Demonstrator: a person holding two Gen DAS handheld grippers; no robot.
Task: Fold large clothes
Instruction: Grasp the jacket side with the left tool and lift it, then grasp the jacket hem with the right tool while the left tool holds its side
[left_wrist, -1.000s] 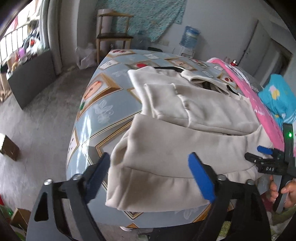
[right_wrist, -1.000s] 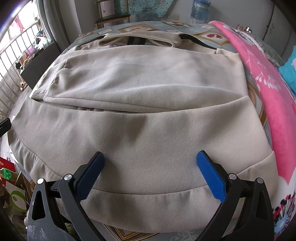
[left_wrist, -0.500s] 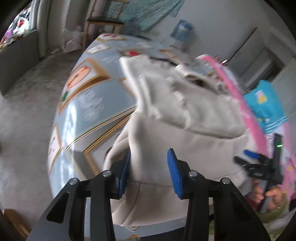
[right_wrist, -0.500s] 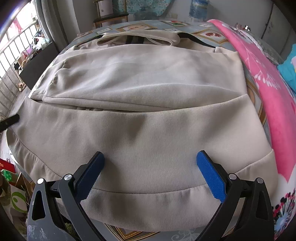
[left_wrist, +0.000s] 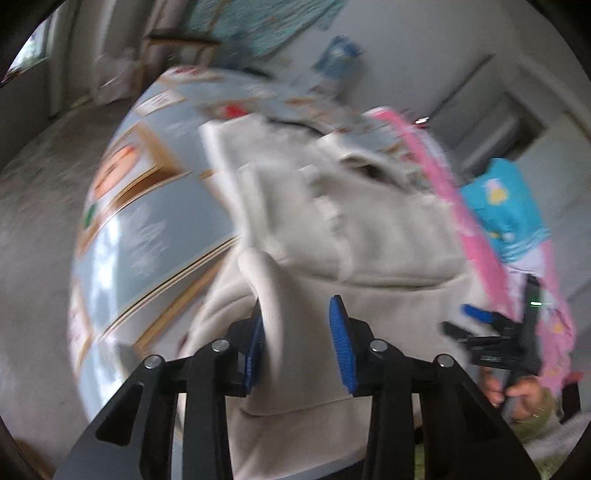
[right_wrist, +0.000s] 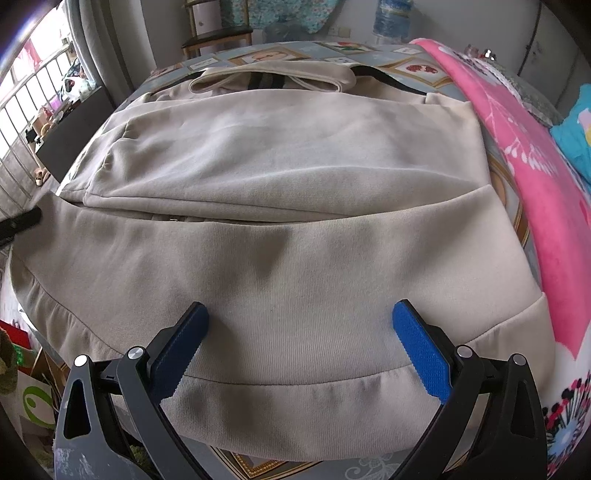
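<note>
A large beige sweatshirt (left_wrist: 388, 240) (right_wrist: 295, 166) lies spread on the table, its sleeves folded across the body. In the blurred left wrist view my left gripper (left_wrist: 295, 314) is at the garment's left edge near the hem. Its jaws are closing, and a raised ridge of the beige cloth is pinched between the blue pads (left_wrist: 255, 339). My right gripper (right_wrist: 301, 332) hovers open over the lower band of the sweatshirt, with nothing gripped. The right gripper (left_wrist: 458, 317) also shows at the garment's right side, held by a hand (left_wrist: 524, 391).
The table (left_wrist: 147, 229) carries a blue-grey picture-patterned cloth. A pink blanket (right_wrist: 535, 177) runs along its right side, with a turquoise garment (left_wrist: 506, 214) beyond. A wooden chair (right_wrist: 218, 33) and a water bottle (right_wrist: 391, 14) stand at the far end.
My left gripper has swung in to the sweatshirt's left edge and narrowed from wide open onto a fold of the cloth, which now bunches upward. The right gripper has stayed still and open.
</note>
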